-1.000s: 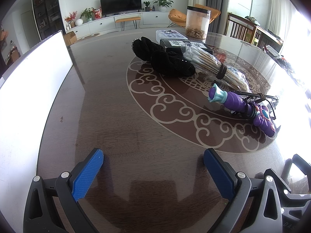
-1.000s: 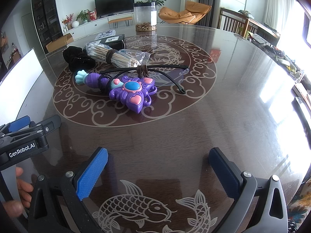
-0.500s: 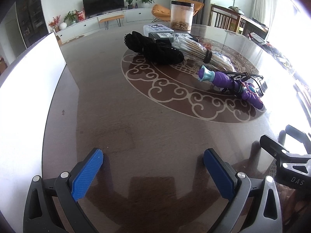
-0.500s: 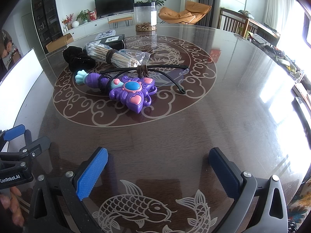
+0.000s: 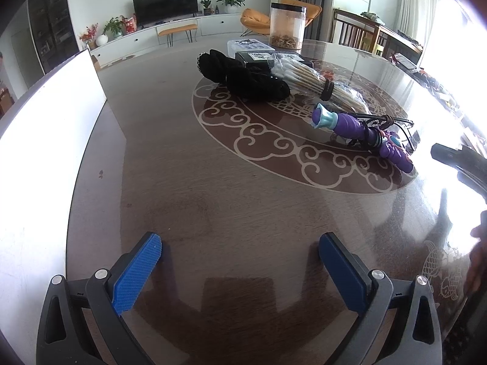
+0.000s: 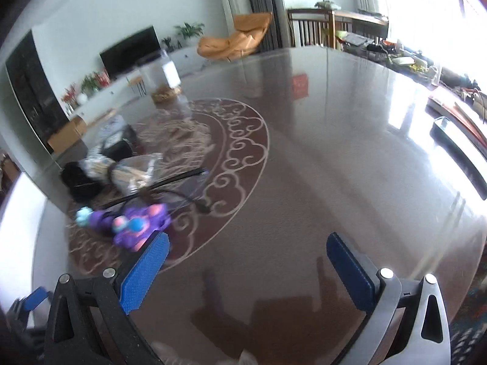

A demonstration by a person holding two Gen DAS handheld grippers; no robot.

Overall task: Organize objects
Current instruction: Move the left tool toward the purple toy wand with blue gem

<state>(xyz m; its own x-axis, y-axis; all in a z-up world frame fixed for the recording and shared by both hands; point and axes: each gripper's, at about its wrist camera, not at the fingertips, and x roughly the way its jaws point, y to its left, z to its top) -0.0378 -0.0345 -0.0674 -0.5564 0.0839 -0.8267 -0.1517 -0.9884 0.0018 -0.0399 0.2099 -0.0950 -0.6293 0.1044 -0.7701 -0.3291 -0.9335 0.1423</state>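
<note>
Left wrist view low over table [image 5: 213, 200], facing toy [image 5: 362, 133], right wrist view tilted, blurred, sharing toy [image 6: 137, 225]

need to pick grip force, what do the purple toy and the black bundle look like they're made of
Purple toy: likely hard moulded plastic, glossy, with highlights on its teal tip. Black bundle: looks like soft matte knit or twisted yarn, ropey and without shine, though the exact fibre is unclear.

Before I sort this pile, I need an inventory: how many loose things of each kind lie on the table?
Black yarn skein: 1
Bagged bundle of sticks: 1
Purple toy wand: 1
Black cord: 1
Black box: 1
Clear flat case: 1
Clear jar: 1
Total: 7
</note>
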